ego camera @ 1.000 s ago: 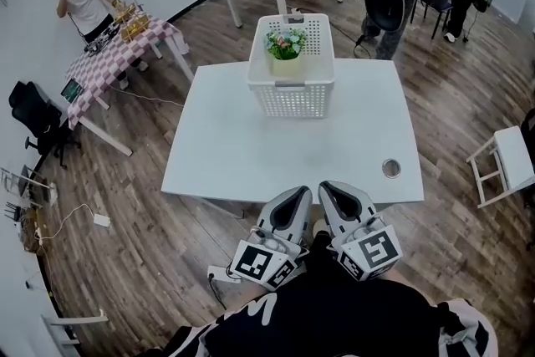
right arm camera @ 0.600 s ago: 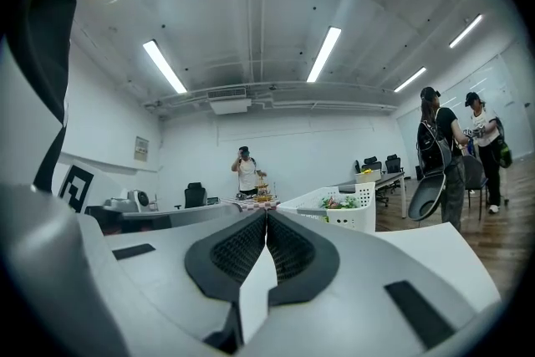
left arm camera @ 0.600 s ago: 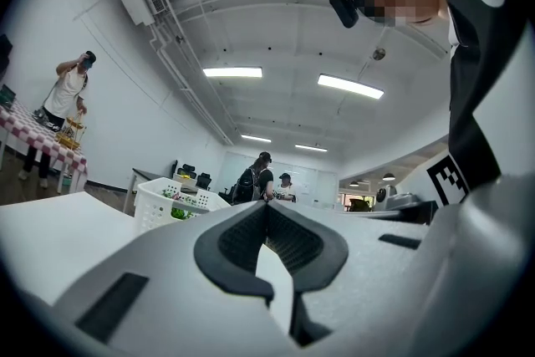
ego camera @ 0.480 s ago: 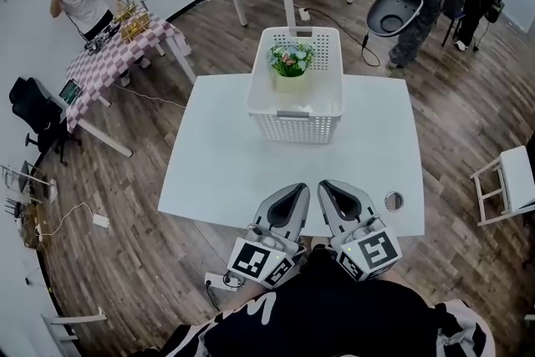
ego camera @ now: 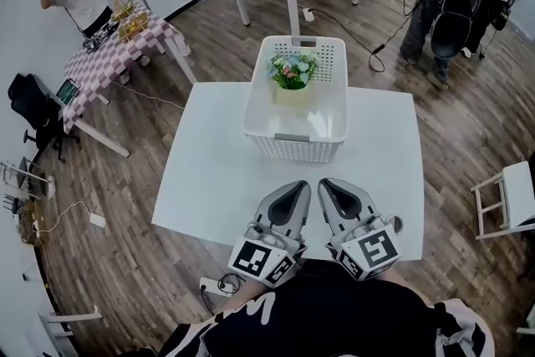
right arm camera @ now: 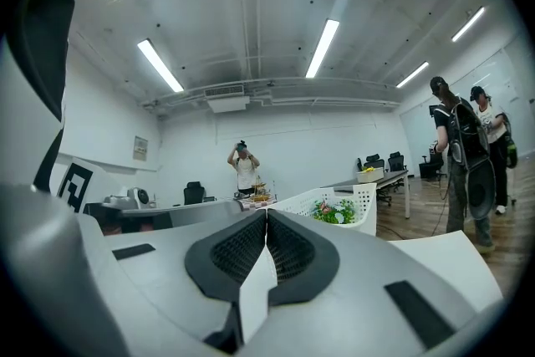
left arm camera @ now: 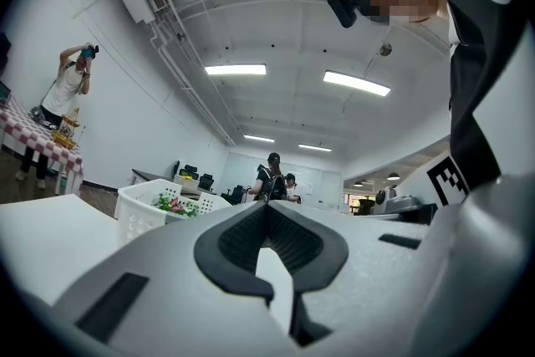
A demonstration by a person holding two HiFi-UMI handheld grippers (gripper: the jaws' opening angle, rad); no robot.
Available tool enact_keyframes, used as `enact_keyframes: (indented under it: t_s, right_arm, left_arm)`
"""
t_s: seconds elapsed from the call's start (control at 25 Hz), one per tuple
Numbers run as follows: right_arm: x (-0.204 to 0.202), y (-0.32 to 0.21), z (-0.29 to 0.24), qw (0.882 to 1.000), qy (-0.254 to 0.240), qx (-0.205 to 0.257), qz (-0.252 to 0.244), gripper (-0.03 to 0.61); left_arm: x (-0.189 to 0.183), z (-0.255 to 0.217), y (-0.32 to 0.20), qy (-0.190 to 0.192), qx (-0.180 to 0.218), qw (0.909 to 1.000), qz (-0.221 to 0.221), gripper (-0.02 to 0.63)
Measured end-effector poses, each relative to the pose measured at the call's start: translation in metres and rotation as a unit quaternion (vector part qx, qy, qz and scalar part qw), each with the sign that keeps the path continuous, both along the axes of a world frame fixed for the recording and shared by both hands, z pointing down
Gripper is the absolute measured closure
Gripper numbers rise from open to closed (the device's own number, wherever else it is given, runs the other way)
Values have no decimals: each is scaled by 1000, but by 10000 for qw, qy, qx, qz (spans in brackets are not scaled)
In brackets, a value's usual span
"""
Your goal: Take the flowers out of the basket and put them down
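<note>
— Left gripper (ego camera: 288,201)?
— Jaws were together, empty, above the near edge of the desk (ego camera: 209,180).
— Flowers (ego camera: 292,71)?
— Stood upright in basket (ego camera: 294,148) by the far edge, open to a reach from above.
— Right gripper (ego camera: 338,198)?
— Likewise closed, empty; both seemingly parked before reaching

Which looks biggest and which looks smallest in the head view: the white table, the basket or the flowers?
Largest to smallest in the head view:
1. white table
2. basket, standing on the table
3. flowers, sitting inside the basket
No two look alike in size.
</note>
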State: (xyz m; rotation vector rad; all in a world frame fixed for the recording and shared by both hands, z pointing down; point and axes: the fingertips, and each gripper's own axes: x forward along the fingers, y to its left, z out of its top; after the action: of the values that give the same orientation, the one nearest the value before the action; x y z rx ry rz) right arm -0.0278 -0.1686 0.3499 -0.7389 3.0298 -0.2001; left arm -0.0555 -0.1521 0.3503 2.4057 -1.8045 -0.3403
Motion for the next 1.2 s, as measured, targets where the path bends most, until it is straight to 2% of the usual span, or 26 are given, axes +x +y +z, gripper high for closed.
enact_keyframes:
  t_s: [0.36,0.92,1.2]
  right_arm:
    - [-11,-31,5,9999,-20,-83,-87,560]
    - [-26,-37,-6,9999,-53,-144,14,560]
    - [-38,-44,-10,9999,-37,-89,72,560]
  left_arm:
    - [-12,5,-30,-9,-45,9999,-139,609]
    - [-21,-4,-44,-61,-102,9998,142,609]
    - [-38,-8,-48,-41,-84,9999,94,609]
